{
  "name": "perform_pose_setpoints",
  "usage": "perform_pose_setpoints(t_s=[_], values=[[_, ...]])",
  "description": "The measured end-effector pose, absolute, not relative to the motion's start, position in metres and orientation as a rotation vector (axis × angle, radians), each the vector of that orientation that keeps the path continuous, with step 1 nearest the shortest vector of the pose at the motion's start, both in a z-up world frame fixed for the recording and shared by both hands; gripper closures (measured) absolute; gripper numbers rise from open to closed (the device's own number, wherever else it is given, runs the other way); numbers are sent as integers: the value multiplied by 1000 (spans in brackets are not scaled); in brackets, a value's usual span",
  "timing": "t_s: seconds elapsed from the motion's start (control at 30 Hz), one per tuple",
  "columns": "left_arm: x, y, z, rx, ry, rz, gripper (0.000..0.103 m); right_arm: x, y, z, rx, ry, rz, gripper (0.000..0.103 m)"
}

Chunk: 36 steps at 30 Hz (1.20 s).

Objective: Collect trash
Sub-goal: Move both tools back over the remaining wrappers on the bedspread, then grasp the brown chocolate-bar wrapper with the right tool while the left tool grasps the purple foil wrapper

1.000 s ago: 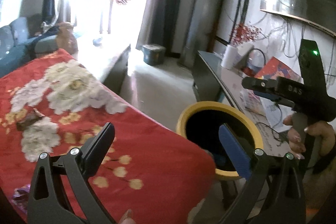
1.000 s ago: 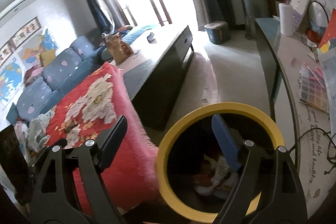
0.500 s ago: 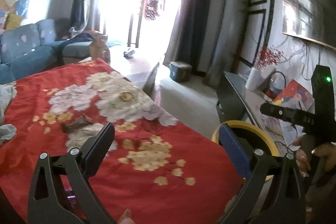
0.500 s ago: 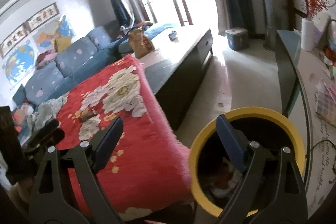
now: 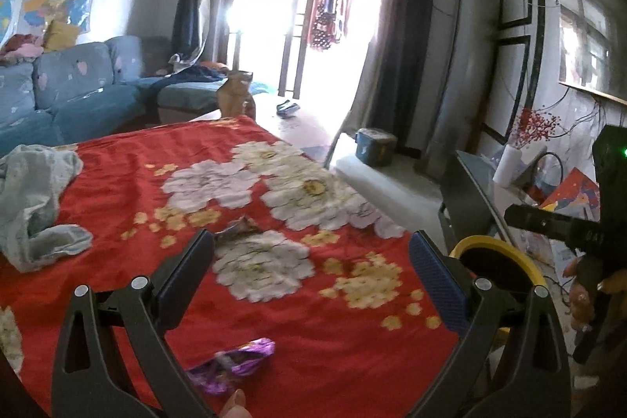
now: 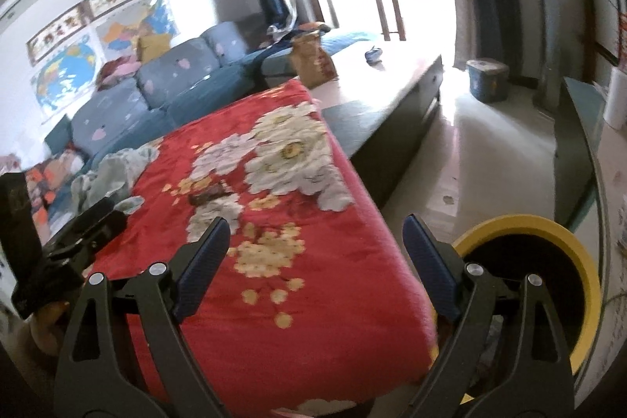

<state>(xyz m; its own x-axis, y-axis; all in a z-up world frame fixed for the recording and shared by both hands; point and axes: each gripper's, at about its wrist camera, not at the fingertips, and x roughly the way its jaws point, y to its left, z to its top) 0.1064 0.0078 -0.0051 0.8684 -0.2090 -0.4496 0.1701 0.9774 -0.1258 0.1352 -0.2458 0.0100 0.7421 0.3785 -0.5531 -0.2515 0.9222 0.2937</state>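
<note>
A purple foil wrapper [image 5: 231,365] lies on the red flowered blanket [image 5: 313,339], just below and between the fingers of my left gripper [image 5: 311,245], which is open and holds nothing. A brown wrapper [image 5: 239,228] lies further up the blanket, near the left fingertip. In the right wrist view the same brown wrapper [image 6: 207,196] lies ahead of my right gripper [image 6: 315,228], which is also open and holds nothing. The yellow-rimmed trash bin [image 6: 548,234] stands off the blanket's right edge, behind the right finger. The bin [image 5: 497,253] shows at the right in the left wrist view too.
A crumpled pale cloth [image 5: 35,198] lies on the blanket's left side. A blue sofa [image 5: 70,93] stands behind it. A low dark table [image 6: 392,104] runs beyond the blanket, and a glass-topped side table [image 6: 580,128] holds papers at the right. A hand [image 5: 588,292] grips the right tool.
Both views have swung left, from over the bin's mouth to over the blanket. The bin slid to the right edge. The purple wrapper and pale cloth came into view.
</note>
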Motion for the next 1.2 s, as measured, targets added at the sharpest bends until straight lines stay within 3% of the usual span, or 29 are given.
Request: perform_pose_setpoints(t_s=[0.4,0.77,0.87,1.2], values=[[98,66,-28,-76,554,-143,7,169,-169,8,158,703,454,21],[99,67,-67,-13,705,-241,8,227,-89,-18,154,809,496,21],[100,60,-76,12,741,-276,20,245,-70,-29,153,855,490,22],[115,60,-102,-17,868,-306,42,307,-23,-77,207,1034,427,35]])
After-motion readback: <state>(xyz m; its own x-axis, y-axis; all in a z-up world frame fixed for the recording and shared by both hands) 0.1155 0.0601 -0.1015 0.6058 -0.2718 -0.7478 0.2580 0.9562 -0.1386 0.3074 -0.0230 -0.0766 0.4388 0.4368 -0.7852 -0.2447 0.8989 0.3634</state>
